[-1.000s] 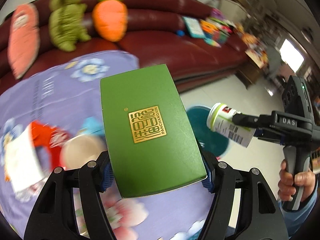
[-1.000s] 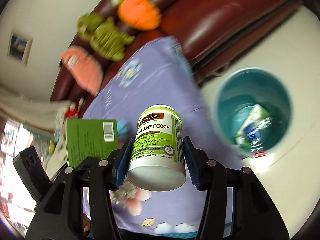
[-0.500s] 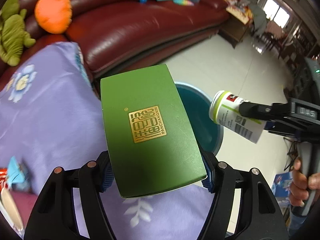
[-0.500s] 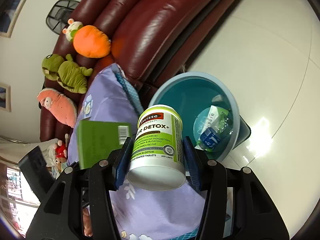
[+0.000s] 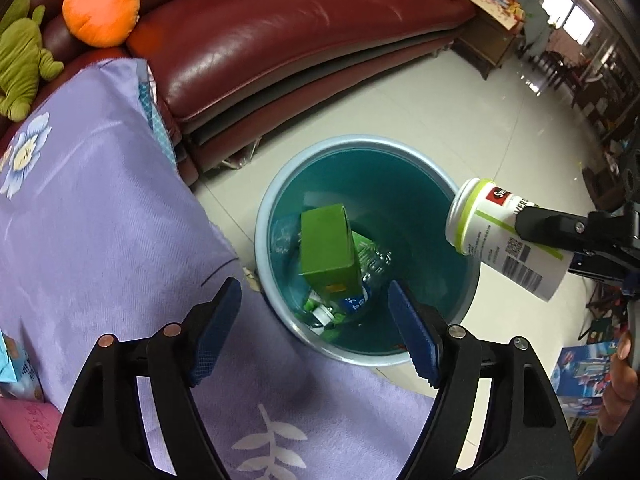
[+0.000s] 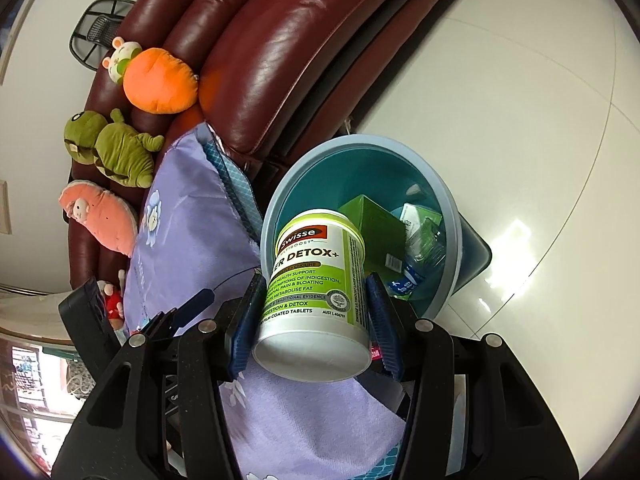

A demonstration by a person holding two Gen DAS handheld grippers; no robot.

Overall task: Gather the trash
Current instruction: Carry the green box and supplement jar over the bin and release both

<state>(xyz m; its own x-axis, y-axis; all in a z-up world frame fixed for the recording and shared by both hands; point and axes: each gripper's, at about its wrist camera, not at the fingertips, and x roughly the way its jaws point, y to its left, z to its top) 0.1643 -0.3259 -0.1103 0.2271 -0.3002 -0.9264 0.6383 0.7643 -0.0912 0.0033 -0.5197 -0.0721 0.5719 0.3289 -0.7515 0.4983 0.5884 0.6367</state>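
A teal trash bin (image 5: 280,184) stands on the floor beside the table; it also shows in the right wrist view (image 6: 452,216). A green box (image 5: 326,244) lies inside it on a plastic bottle (image 5: 360,300) and other trash; the box also shows in the right wrist view (image 6: 376,224). My left gripper (image 5: 314,326) is open and empty above the bin's near rim. My right gripper (image 6: 312,316) is shut on a white and green pill bottle (image 6: 316,280), held tilted over the bin's right rim, also seen in the left wrist view (image 5: 504,240).
A purple flowered tablecloth (image 5: 100,200) covers the table left of the bin. A dark red leather sofa (image 5: 280,32) with plush toys (image 6: 160,80) stands behind. Pale tiled floor (image 6: 520,100) surrounds the bin. Boxes (image 5: 584,376) lie at the lower right.
My left gripper opened and the green box dropped into the bin. My right gripper moved the pill bottle closer over the bin.
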